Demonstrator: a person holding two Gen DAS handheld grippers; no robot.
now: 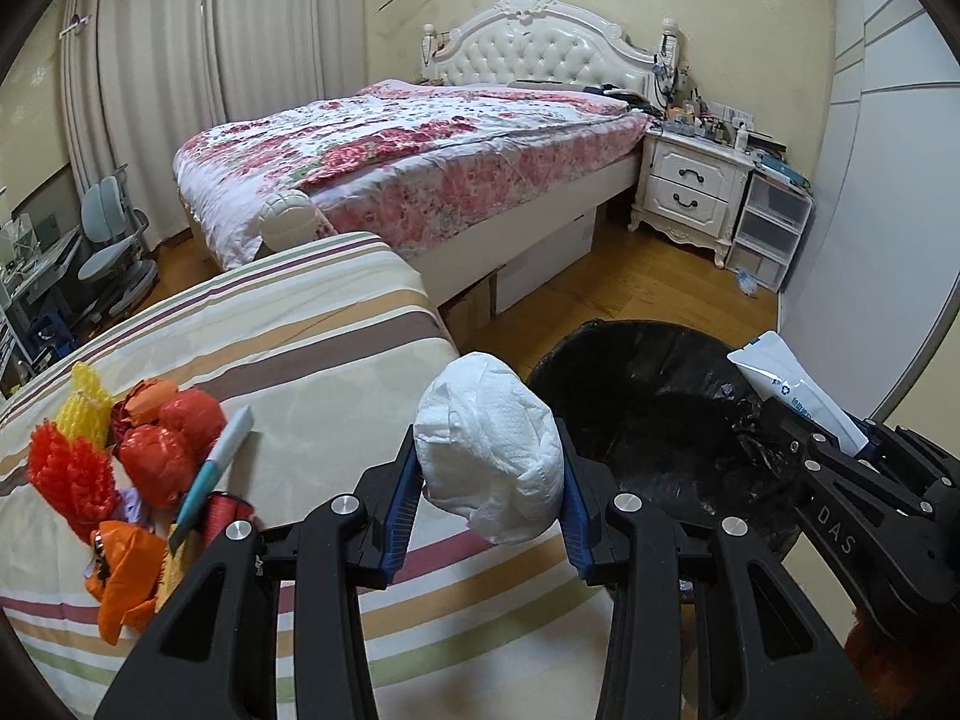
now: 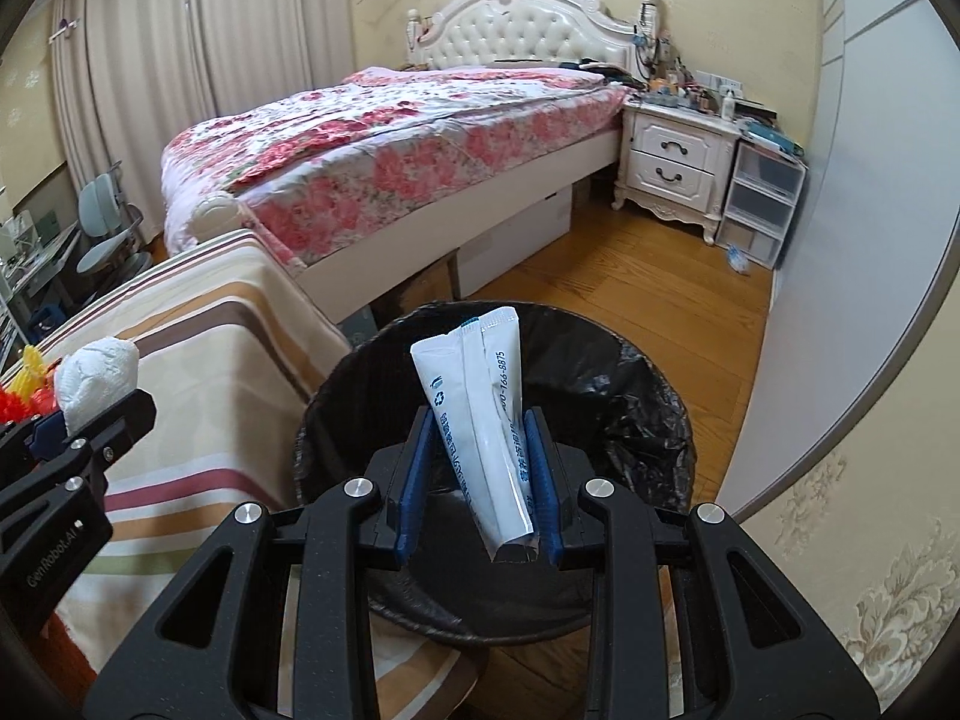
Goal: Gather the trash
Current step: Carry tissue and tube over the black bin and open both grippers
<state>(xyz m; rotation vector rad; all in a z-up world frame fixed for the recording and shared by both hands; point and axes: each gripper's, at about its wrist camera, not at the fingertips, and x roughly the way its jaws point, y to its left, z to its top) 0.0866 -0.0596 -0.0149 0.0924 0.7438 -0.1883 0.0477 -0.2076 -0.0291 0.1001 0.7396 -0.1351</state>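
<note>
Gripping a crumpled white tissue wad [image 1: 489,447] in my left hand-held gripper [image 1: 492,504], both blue pads pressed into its sides. In the left wrist view the wad sits at the centre of the frame, over the edge where the striped tabletop [image 1: 312,324] meets the trash bin [image 1: 648,420]. My right hand-held gripper [image 2: 480,504] is clamped on a white tube-shaped wrapper [image 2: 474,414] with blue print, which stands up between the pads, tilted a little left. In the right wrist view that wrapper sits dead centre, right over the mouth of the bin, and the black liner bag [image 2: 636,408] crinkles over the rim.

More trash waits on the striped cloth at the lower left of the left wrist frame: red crumpled wrappers [image 1: 165,450], a yellow foam net [image 1: 84,405], a red foam net [image 1: 69,474], an orange piece [image 1: 123,576], and a teal-handled cutter [image 1: 207,474] lying across the pile.

Behind, a bed with a floral cover [image 1: 384,144] fills the middle of the frame, a white nightstand [image 1: 690,186] stands at the upper right, and the wooden floor [image 2: 630,282] runs between the bed and the bin.
</note>
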